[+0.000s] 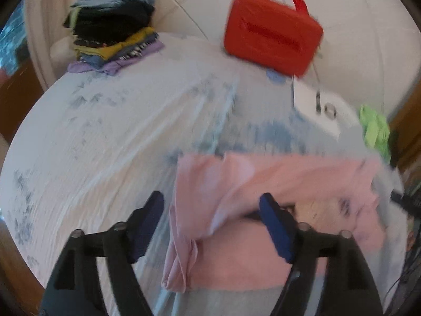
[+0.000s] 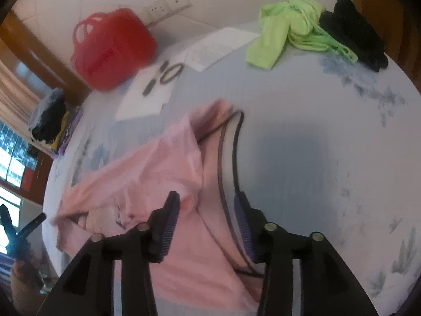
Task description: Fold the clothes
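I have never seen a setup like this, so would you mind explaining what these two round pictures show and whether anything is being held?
There is no robot here: a person carries a hand-held gripper in each hand, and each has a fisheye camera looking along its two fingers. One picture comes from the left hand-held gripper, the other from the right hand-held gripper. Both hang over a pink garment on a pale blue floral sheet. Both stand open, gripping nothing. Also on the sheet are a stack of folded clothes, a red case, a lime green garment, a black garment and some white papers.
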`<state>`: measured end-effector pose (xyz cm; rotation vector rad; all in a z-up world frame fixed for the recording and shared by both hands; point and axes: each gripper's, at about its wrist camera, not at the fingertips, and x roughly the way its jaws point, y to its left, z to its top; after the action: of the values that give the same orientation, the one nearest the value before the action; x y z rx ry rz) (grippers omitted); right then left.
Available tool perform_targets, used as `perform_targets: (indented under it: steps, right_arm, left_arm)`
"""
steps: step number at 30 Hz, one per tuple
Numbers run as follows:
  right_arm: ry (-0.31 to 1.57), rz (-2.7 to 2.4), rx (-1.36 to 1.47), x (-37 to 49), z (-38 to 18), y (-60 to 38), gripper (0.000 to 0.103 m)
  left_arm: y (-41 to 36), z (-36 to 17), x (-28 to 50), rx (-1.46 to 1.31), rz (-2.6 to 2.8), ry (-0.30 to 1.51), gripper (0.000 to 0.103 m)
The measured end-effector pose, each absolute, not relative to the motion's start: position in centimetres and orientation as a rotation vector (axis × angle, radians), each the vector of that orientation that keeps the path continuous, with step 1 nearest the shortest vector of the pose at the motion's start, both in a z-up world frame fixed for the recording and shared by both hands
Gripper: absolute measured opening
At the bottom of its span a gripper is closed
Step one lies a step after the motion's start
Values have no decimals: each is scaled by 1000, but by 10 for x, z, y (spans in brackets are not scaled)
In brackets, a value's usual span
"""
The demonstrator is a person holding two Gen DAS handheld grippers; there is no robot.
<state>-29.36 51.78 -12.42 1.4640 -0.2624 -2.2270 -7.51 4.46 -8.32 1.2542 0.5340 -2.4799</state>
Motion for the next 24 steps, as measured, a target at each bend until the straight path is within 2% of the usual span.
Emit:
perform_targets:
  steps: [3,9,14,15,16,17,18,19,22,23,24]
  right_arm:
    - [-306,-2198,1485,-312,-118,512,47]
    - [-426,-2140,1624,-362,-133,499,47]
    - [-441,-2139,1690,-397,-146,479,47]
    - [-432,-2131,1714,-404,-151,473,47]
    - [-430,-2109,1741,-408,-157,467,47]
    - [-396,-2099,1743,-412,-160,460,40]
    - [-361,-2088,1745,-415,-162,453,26]
    - [-329,-2085,1742,-418,-164,446,5]
    - [-343,-2231,1621,-431,-154,456,5]
    - [-372,-2249,1615,-436,-157,461,10]
    - [-345,-2272,1655,-441,-162,463,24]
  left_arm:
    - [32,-85,-101,1323,-2439,527,76]
    - [7,-137,-150,1515,-2285,516,76]
    - [0,-165,-167,1588,-2215,543,74]
    - [1,-168,-169,1584,-2205,505,61]
    - [3,-169,-171,1576,-2205,461,42]
    - [6,-169,-173,1556,-2202,405,34]
    - [8,-170,-175,1535,-2197,348,24]
    - [11,-170,-176,1513,-2192,292,21]
    - [10,-175,-184,1484,-2181,274,21]
    - [8,-176,-187,1476,-2178,280,21]
    - [5,-176,-189,1467,-2174,287,21]
